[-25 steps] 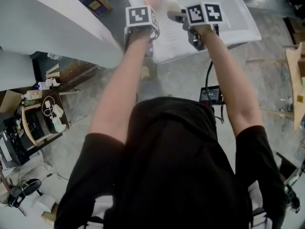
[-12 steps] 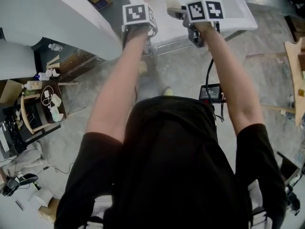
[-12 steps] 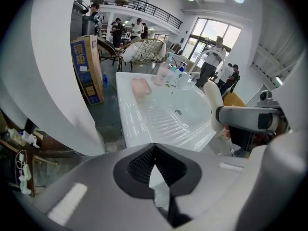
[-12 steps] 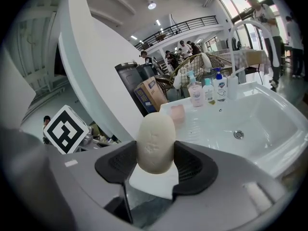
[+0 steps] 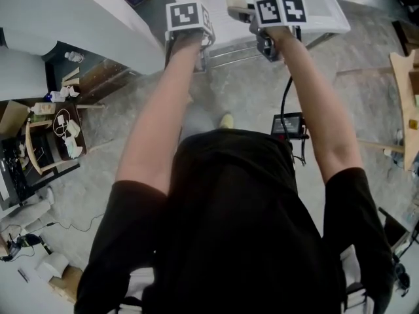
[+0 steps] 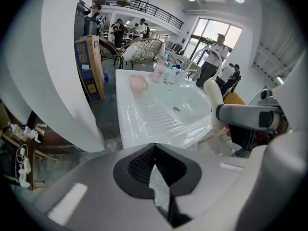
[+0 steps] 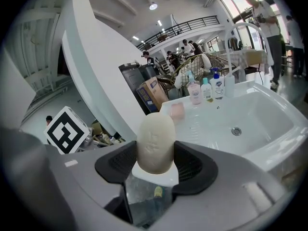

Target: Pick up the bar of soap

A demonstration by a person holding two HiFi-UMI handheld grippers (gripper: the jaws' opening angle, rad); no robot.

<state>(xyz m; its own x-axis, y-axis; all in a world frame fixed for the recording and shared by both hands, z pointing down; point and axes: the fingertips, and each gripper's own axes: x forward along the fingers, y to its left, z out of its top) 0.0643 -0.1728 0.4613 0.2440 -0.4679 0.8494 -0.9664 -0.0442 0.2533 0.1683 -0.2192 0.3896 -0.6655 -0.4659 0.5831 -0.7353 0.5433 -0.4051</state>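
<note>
**As the soap hangs clear of the sink, the pick-up looks done**

The white sink (image 5: 321, 18) lies ahead of and below both grippers, which are held up by its near edge. Above that edge, the right gripper (image 7: 155, 166) is clamped on the pale bar of soap (image 7: 155, 139), upright and lifted off the sink. The left gripper (image 6: 153, 167), beside it, is closed on nothing. The lift seems complete, and only keeping hold remains. Since a second ago, both grippers have drawn back toward the sink's near edge, carrying the soap along.
</note>
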